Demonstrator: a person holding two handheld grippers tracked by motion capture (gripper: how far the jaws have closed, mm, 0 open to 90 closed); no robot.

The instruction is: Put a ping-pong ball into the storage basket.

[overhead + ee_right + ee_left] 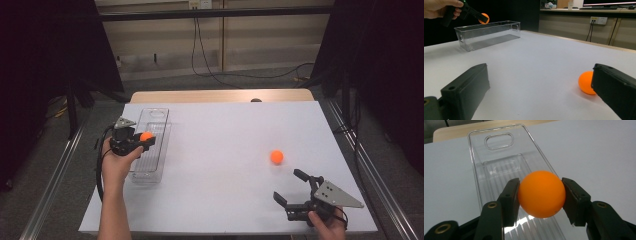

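Now I see my left gripper (146, 140) squeezing an orange ball (541, 194) between its two black jaws. One jaw presses on each side of the ball. I hold it up in the air, just above the clear plastic bin (499, 167). The bin is long and thin, with a handle hole at its far end and ridges along its floor. It sits near the left edge of the white table (225, 130). From my right gripper view, the held ball hangs over the top rim of the bin, near one end.

A second orange ball (276, 157) rests on the table, well apart from the bin, over on the right side. My right gripper (292, 186) lies low near the front right of the table, close to that ball but not touching it. Its jaws are spread wide with nothing between them. In my right gripper view, the second ball peeks out from behind the right-hand jaw.

My hand (116, 162) is wrapped around the left gripper.
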